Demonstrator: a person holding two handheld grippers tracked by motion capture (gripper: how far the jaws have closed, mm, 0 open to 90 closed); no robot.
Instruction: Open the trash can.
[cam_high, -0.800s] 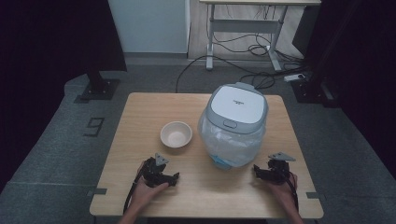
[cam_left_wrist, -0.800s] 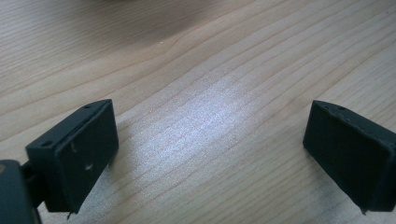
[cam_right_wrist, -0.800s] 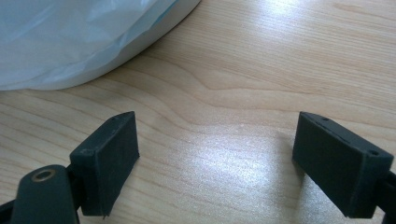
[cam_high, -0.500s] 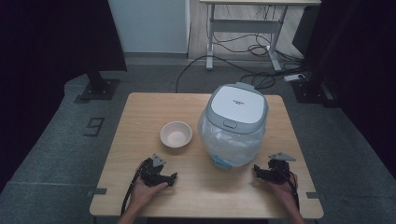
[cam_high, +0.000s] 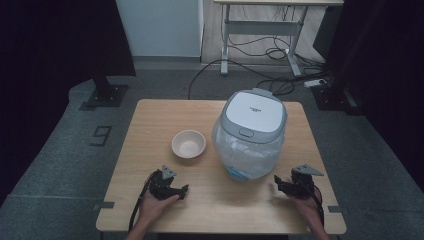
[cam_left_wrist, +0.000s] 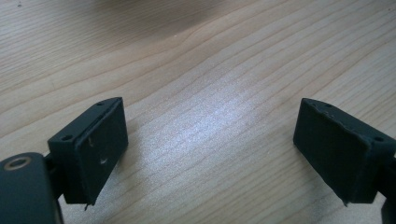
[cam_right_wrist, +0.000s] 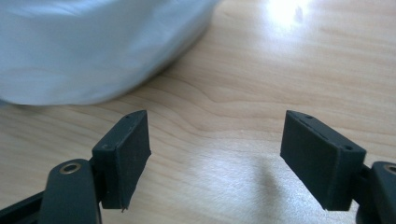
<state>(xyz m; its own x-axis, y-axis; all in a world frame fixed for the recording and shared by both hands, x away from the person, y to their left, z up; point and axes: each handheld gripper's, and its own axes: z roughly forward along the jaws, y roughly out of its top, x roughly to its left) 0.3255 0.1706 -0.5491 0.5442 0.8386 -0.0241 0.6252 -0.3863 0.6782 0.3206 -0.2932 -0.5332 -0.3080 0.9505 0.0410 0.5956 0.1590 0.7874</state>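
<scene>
a light wooden table (cam_high: 150, 120) stands on a grey floor, seen from above. on its right half, toward three o'clock from the centre, sits a rice cooker (cam_high: 252, 132) with a white and grey lid, its body wrapped in clear plastic film. just to its left, at about nine o'clock from it, a small pale bowl (cam_high: 188, 144) stands upright and apart from it, with nothing visible inside.

the left gripper (cam_high: 181, 190) rests near the table's front edge at about seven o'clock from the centre, held by the left hand (cam_high: 152, 207), with a black cable trailing off the front. in the left gripper view its jaws stand wide apart over bare wood grain, nothing between them.

the right gripper (cam_high: 278, 184) lies at about five o'clock from the centre, near the front right of the table, held by the right hand (cam_high: 309, 210), just beside the cooker's base at its four o'clock. in the right gripper view its jaws are likewise spread apart with bare wood between them, and the film-covered side of the cooker shows at ten o'clock, near but not touching the jaws.

beyond the table, at twelve o'clock, a desk frame (cam_high: 260, 35) stands over loose cables on the floor.
</scene>
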